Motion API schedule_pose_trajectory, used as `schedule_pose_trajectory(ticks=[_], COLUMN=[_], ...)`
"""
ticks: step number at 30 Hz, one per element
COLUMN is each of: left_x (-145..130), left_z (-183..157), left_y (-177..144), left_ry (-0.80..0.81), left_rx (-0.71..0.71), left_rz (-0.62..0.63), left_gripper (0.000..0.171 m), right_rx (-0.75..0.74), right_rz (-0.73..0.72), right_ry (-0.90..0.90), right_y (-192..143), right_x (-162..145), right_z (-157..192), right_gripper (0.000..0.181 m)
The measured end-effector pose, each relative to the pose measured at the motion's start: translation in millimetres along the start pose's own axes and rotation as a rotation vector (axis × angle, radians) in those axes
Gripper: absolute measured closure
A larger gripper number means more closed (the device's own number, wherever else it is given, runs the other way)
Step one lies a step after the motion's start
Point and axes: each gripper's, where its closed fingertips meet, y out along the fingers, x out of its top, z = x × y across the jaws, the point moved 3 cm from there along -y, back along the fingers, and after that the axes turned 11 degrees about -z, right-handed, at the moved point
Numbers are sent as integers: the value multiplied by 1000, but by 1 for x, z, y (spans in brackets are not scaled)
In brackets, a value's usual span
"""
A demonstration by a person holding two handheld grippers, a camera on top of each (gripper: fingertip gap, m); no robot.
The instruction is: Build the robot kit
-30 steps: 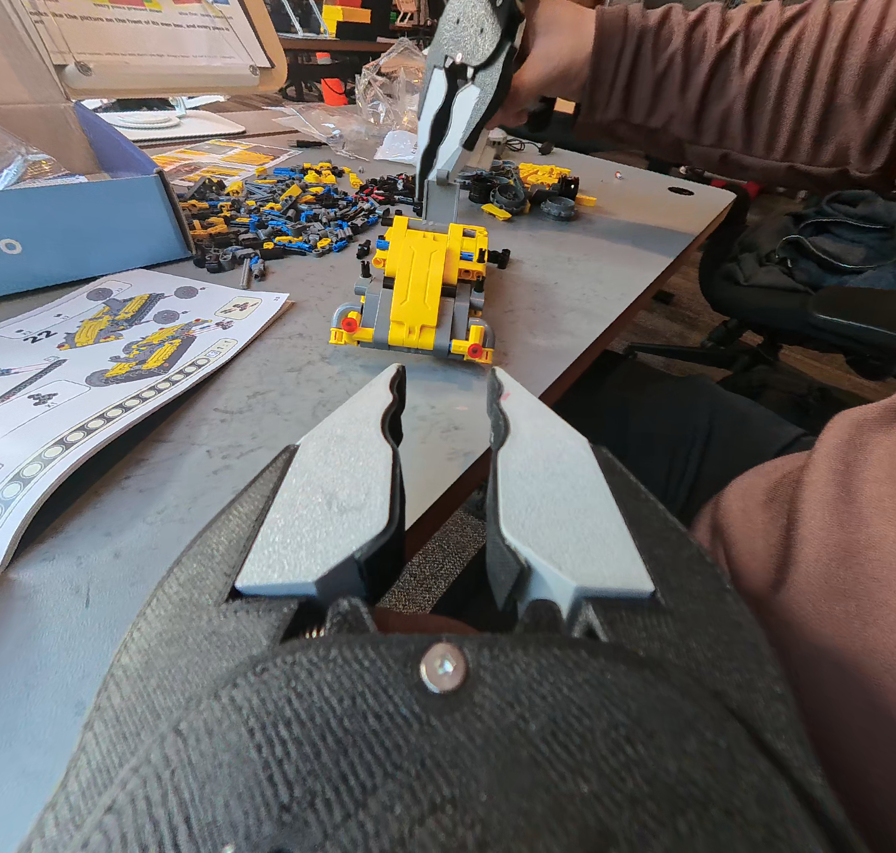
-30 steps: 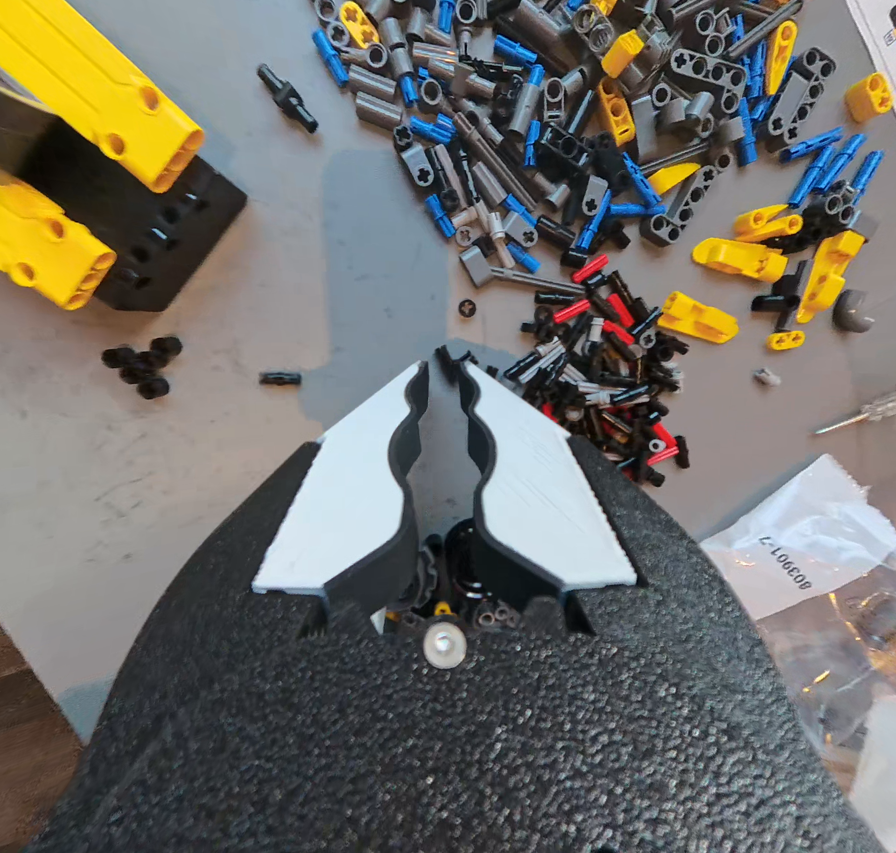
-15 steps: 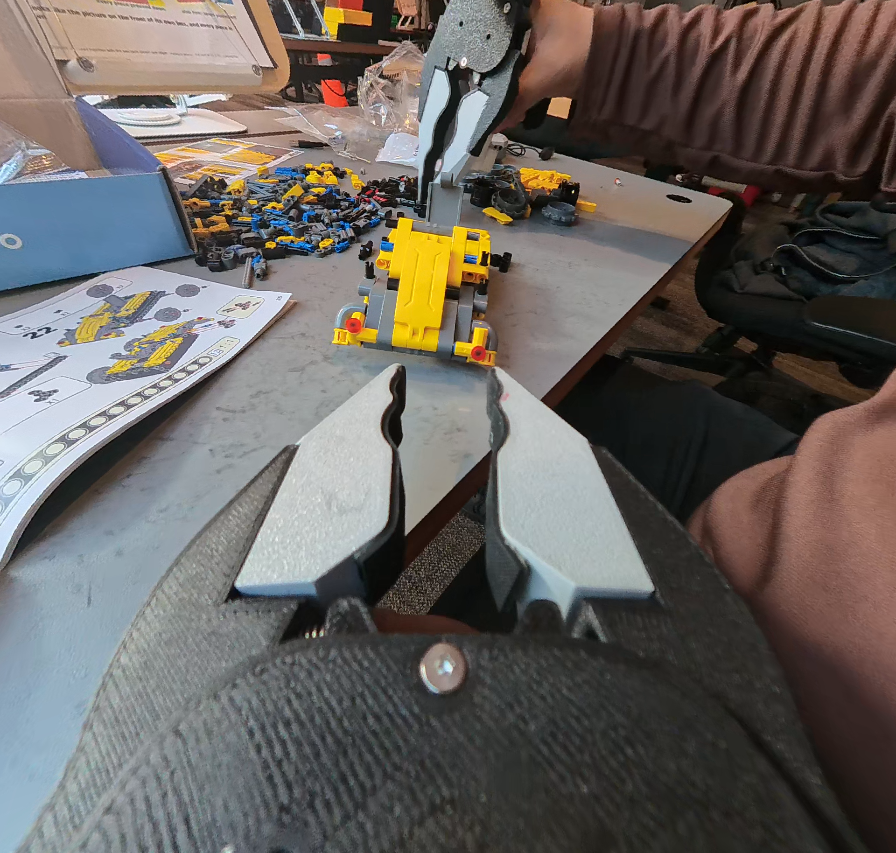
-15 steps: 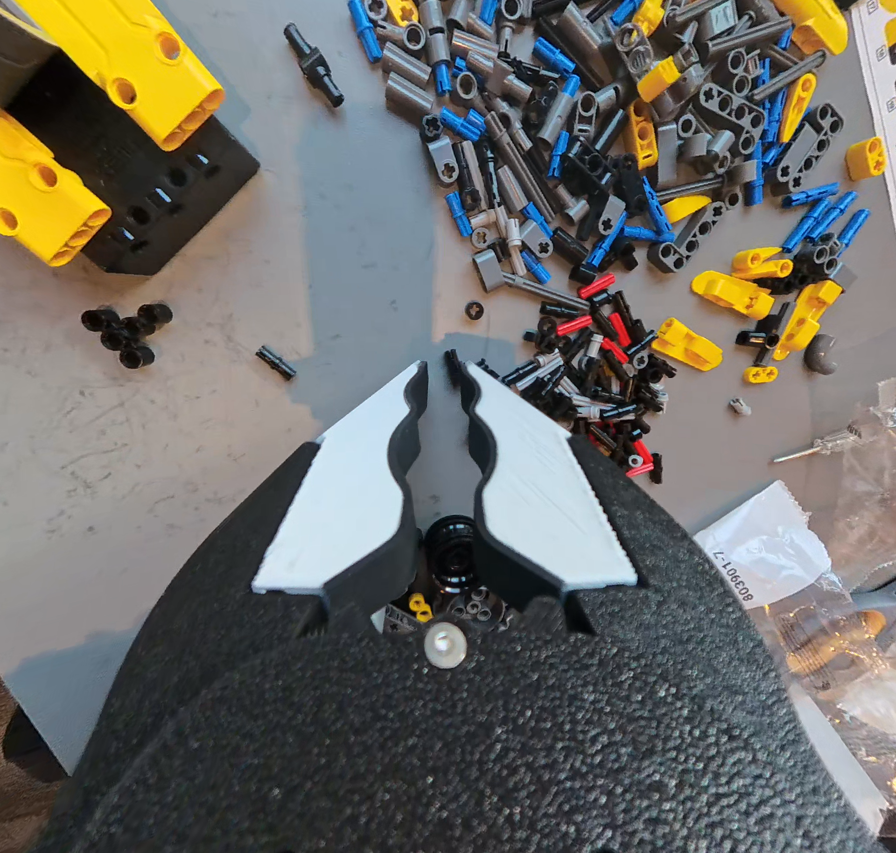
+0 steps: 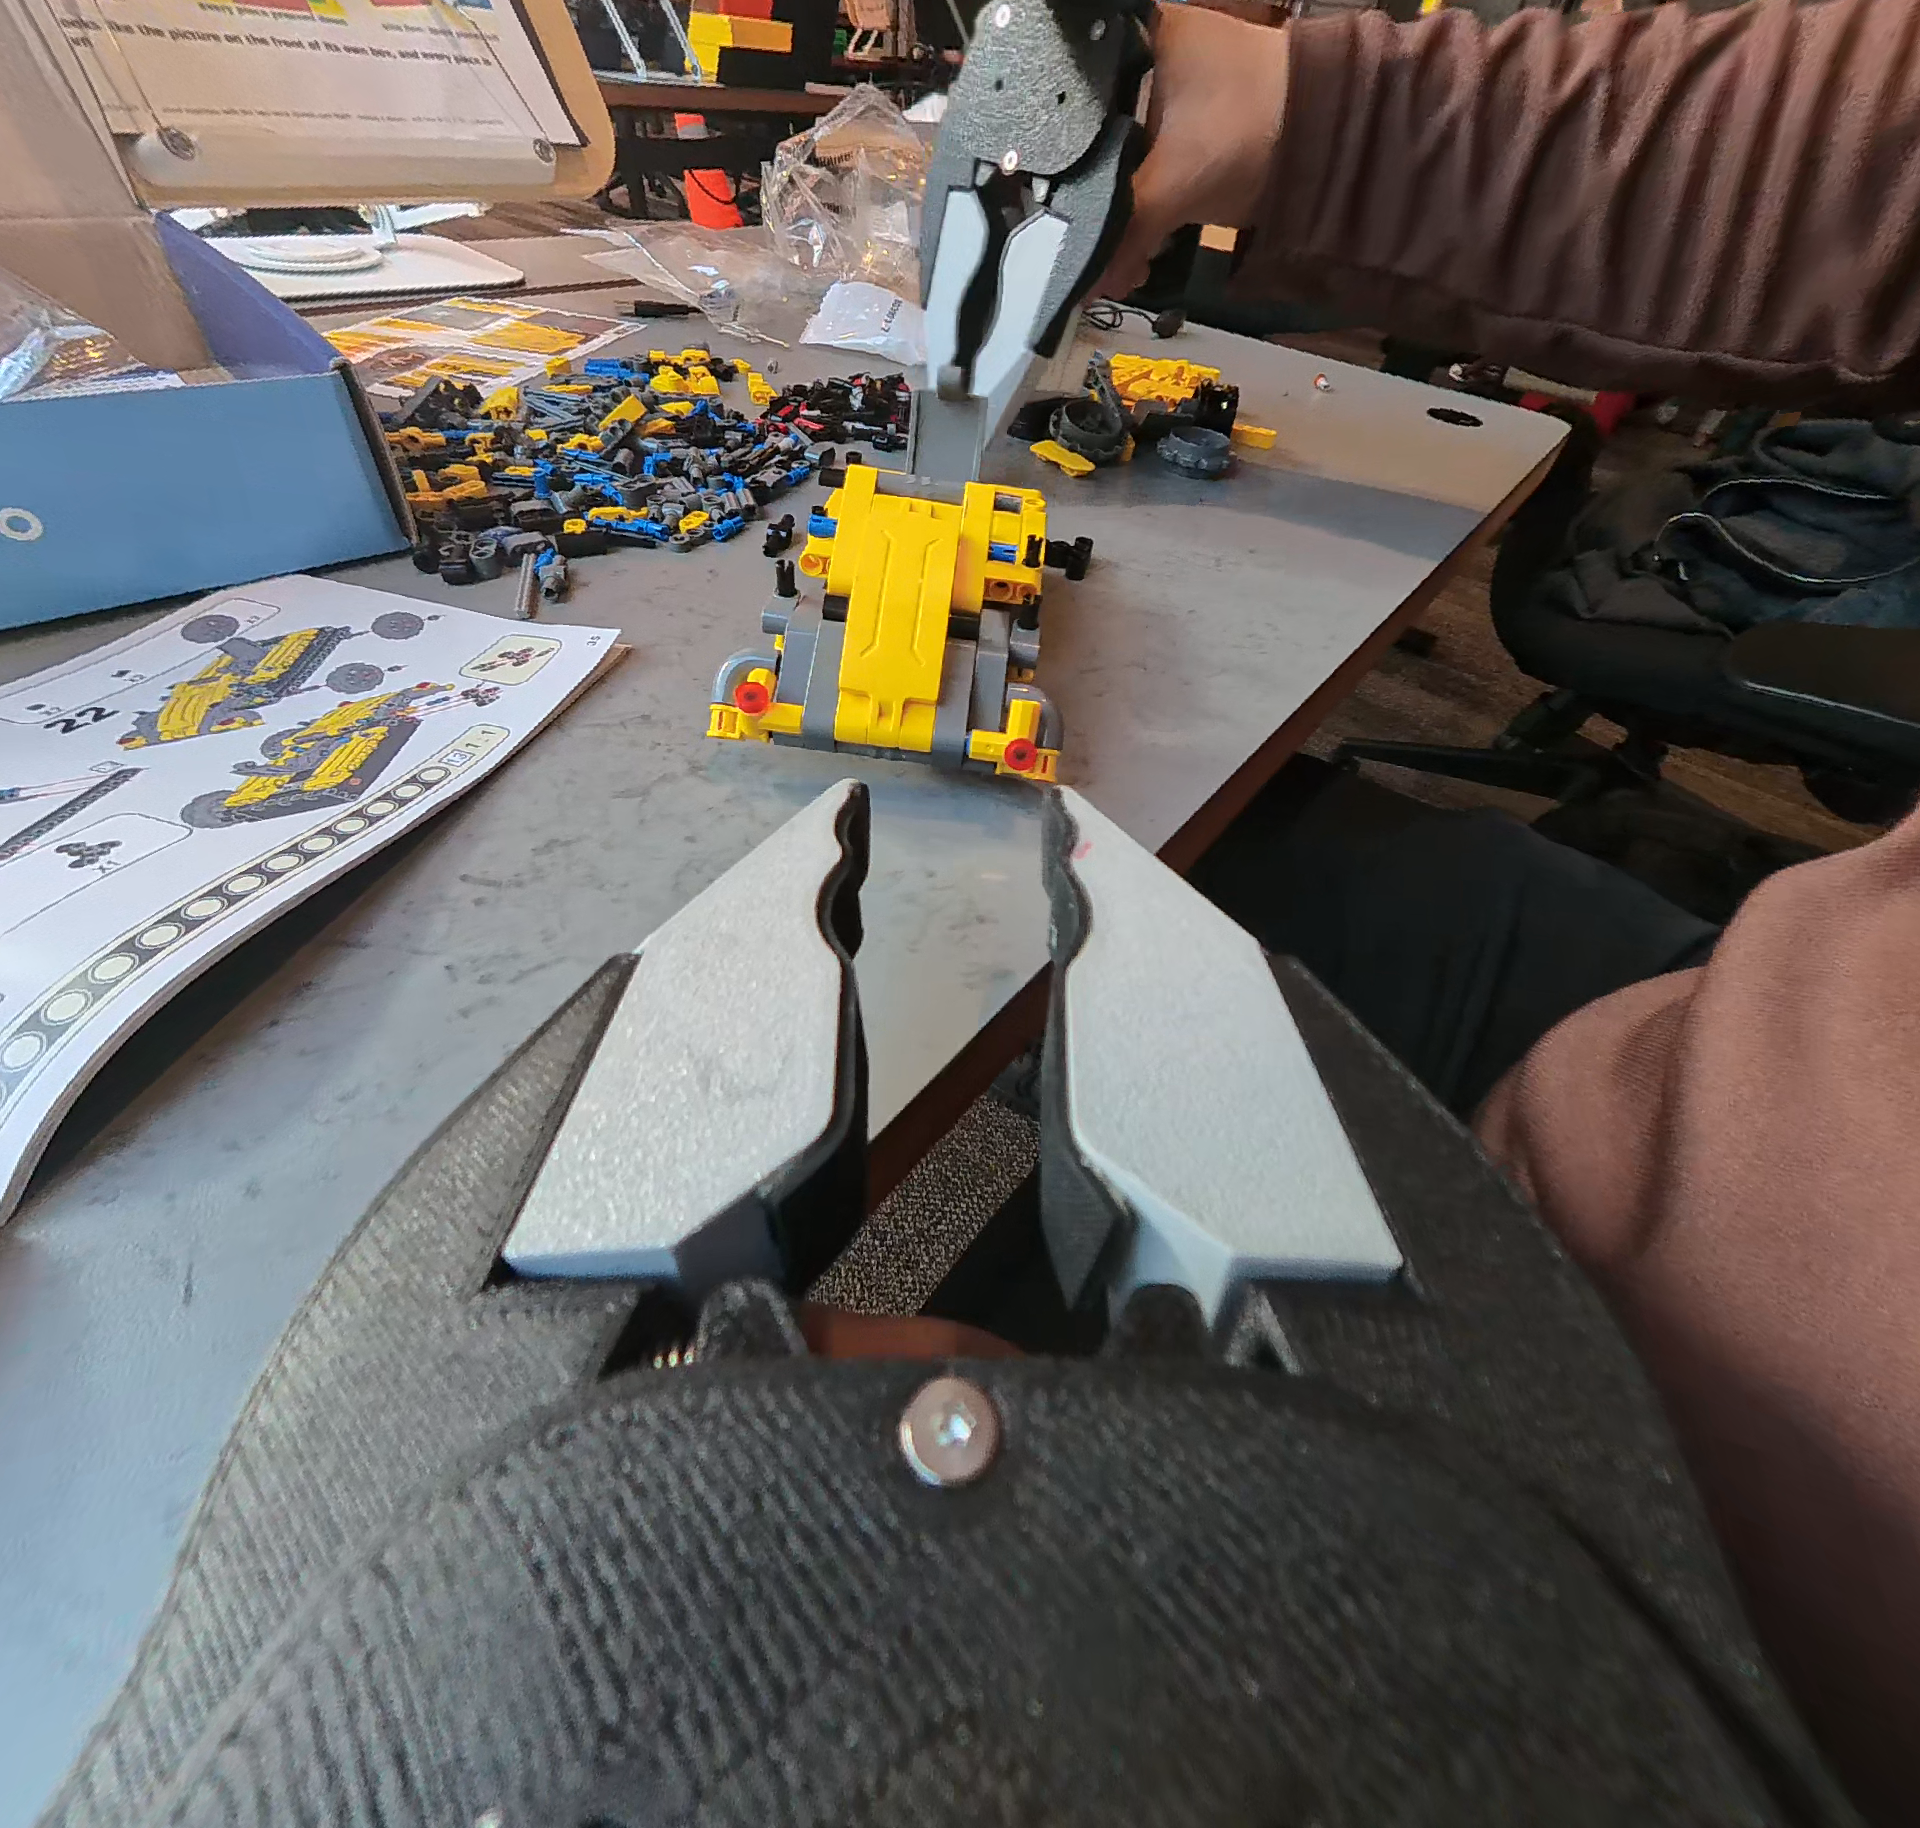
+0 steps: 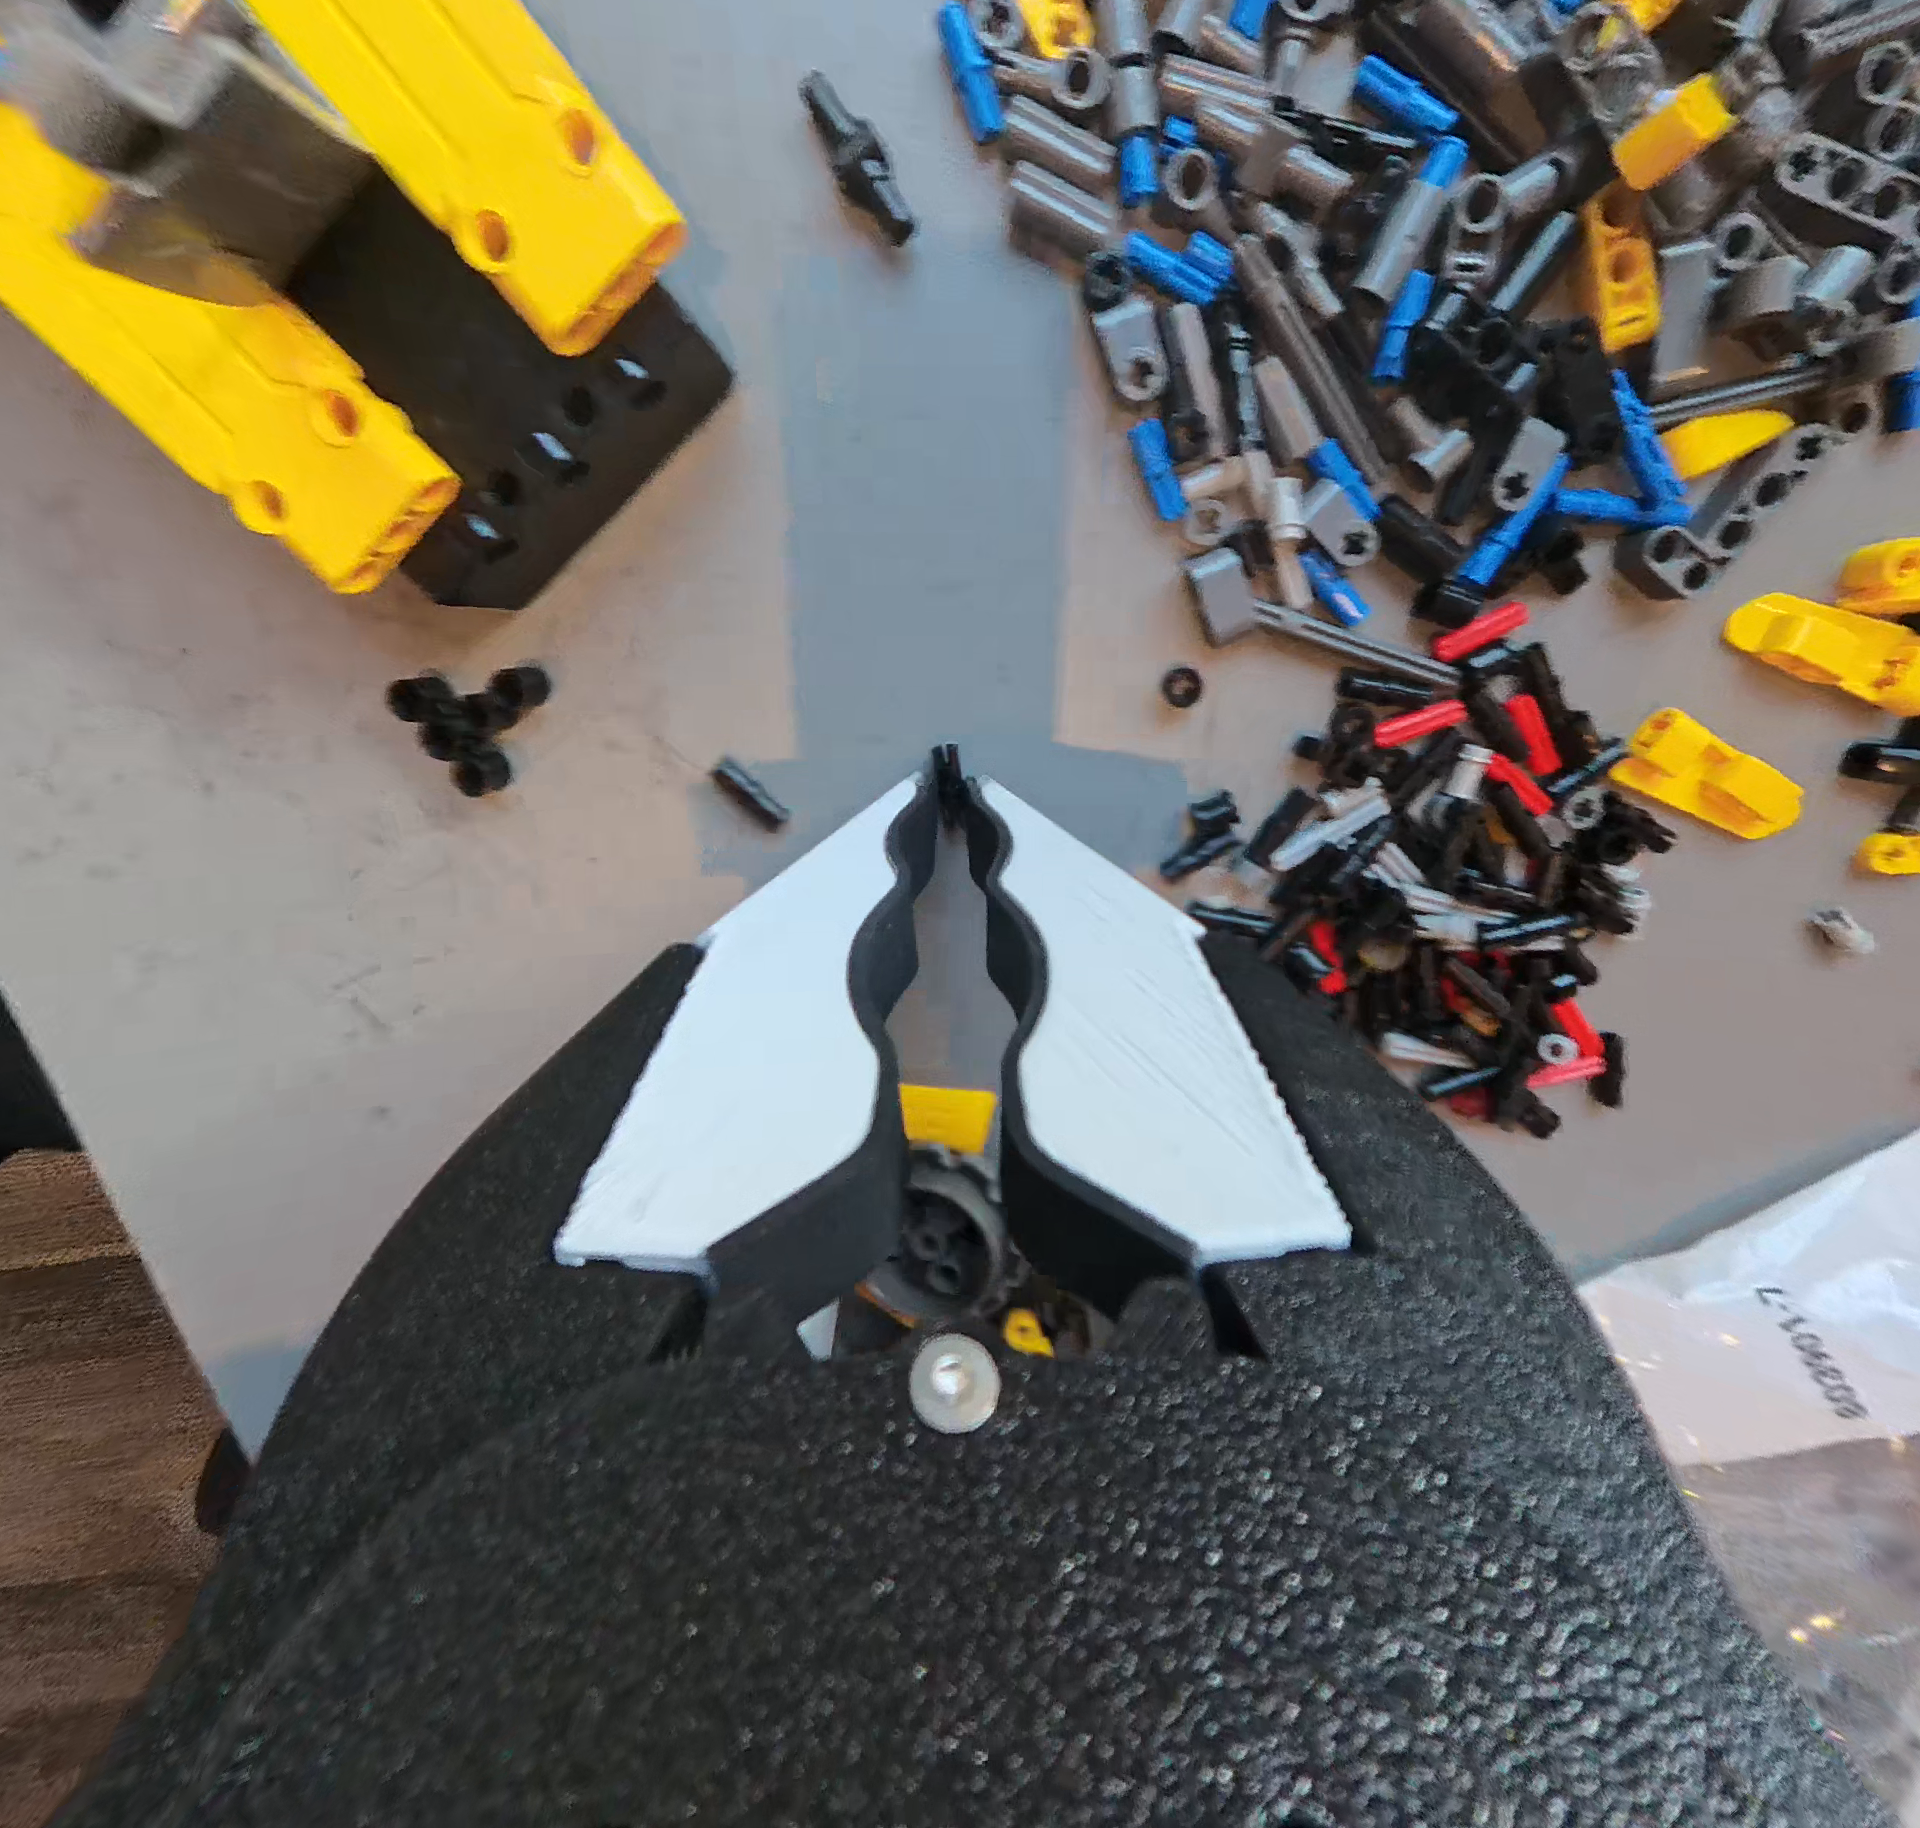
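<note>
Two tools are in view. The left tool [image 5: 951,822] hangs low over the near edge of the grey worktop [image 5: 1195,625], its fingers set a narrow gap apart with nothing between them. The right tool [image 6: 948,791] is held above the worktop farther off, its fingertips closed on one small black pin [image 6: 945,768] that sticks out past the tips.

One partly built yellow and grey vehicle model [image 5: 899,625] rests on the worktop between the two tools, just ahead of the left one. Two yellow beams of the model over a black plate show at the upper left of the right wrist view.

One large heap of loose blue, grey, black and yellow parts [image 6: 1455,220] lies right of the right tool; one smaller heap of black, red and pale pins [image 6: 1455,895] lies just beside its right finger. Near the left finger: one loose black pin [image 6: 750,793], one cluster of short black connectors [image 6: 465,718].

One open instruction booklet [image 5: 208,791] lies at left. One blue box [image 5: 177,490] stands behind it; contents cannot be told. One clear bag [image 6: 1756,1363] lies at lower right.
</note>
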Motion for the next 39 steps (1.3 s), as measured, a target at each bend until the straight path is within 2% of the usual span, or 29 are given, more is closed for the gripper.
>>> schedule_pose_trajectory(ticks=[3,6,9,12,17,24,39], left_x=[0,0,-1,-1,-1,-1,-2], left_z=[-2,-3,-5,-4,-4,-2,-4], left_y=[0,1,0,-1,0,0,0], left_ry=[3,3,18,23,19,14,25], left_rx=[-4,-12,-12,-6,-9,-3,-10], left_rz=[0,3,6,7,9,8,11], left_gripper=[141,141,141,141,141,141,141], right_rx=[28,21,15,-44,-193,-232,-201], right_rz=[-34,-70,-127,-159,-116,-63,-79], right_ry=[-13,9,91,131,256,234,191], right_y=[4,-1,-12,-24,-24,-10,-7], right_x=[6,7,6,0,-17,-20,-17], right_z=[24,28,17,-2,-44,-51,-49], right_gripper=[179,178,169,169,172,173,179])
